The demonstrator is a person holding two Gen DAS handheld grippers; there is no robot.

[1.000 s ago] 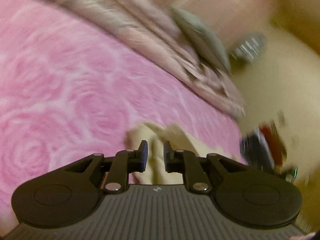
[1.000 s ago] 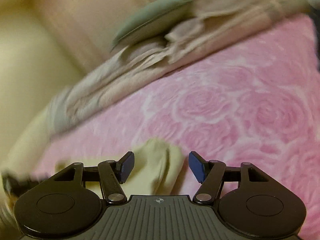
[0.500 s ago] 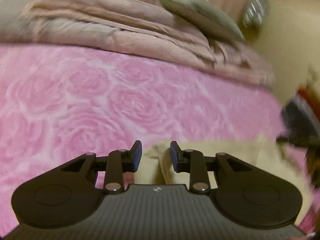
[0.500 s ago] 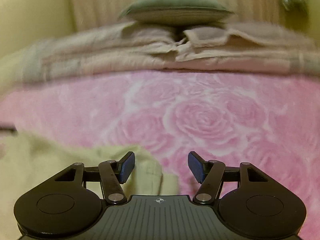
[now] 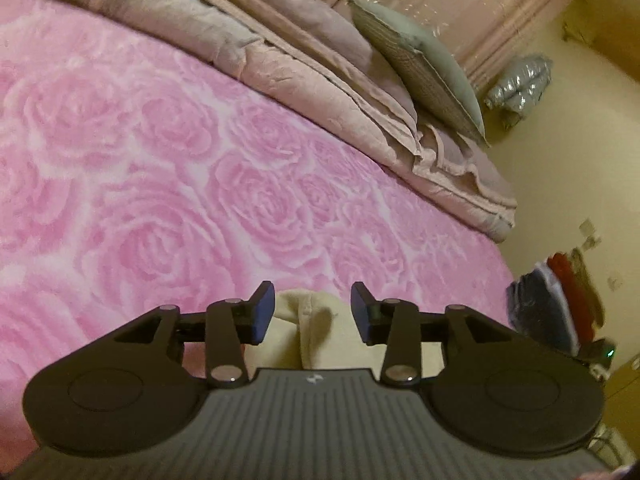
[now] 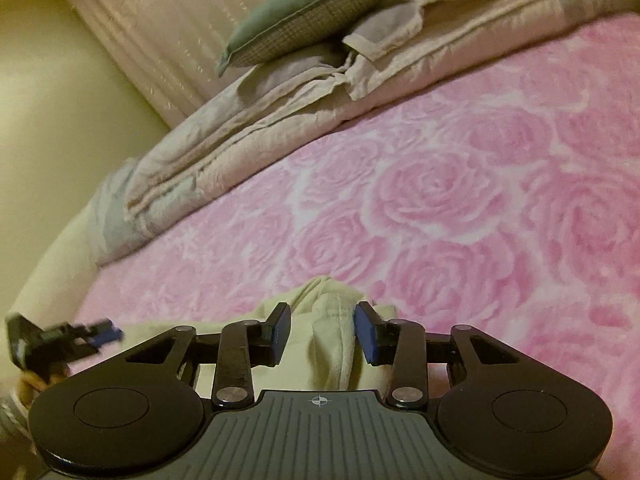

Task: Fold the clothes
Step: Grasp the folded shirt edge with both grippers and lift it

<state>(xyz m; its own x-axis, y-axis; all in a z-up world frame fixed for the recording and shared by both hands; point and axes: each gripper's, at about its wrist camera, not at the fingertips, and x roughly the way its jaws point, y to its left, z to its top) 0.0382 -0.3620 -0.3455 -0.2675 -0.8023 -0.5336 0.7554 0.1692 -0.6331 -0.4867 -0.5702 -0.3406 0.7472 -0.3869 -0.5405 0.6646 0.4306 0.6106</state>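
around: folded quilt (image 5: 304, 76) and green cushion (image 5: 424, 68) far off, path clear | cream garment (image 6: 328, 332) on pink blanket (image 6: 440, 200), long axis unclear | my left gripper (image 5: 313, 312) just opening, apart over fold | right gripper (image 6: 323, 330) closing, ridge between, pads not pressing

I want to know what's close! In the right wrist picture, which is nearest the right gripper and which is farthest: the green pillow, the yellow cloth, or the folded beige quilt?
1. Yellow cloth, between the right gripper fingers.
2. Folded beige quilt, across the pink blanket.
3. Green pillow, atop the quilt, by the wall.
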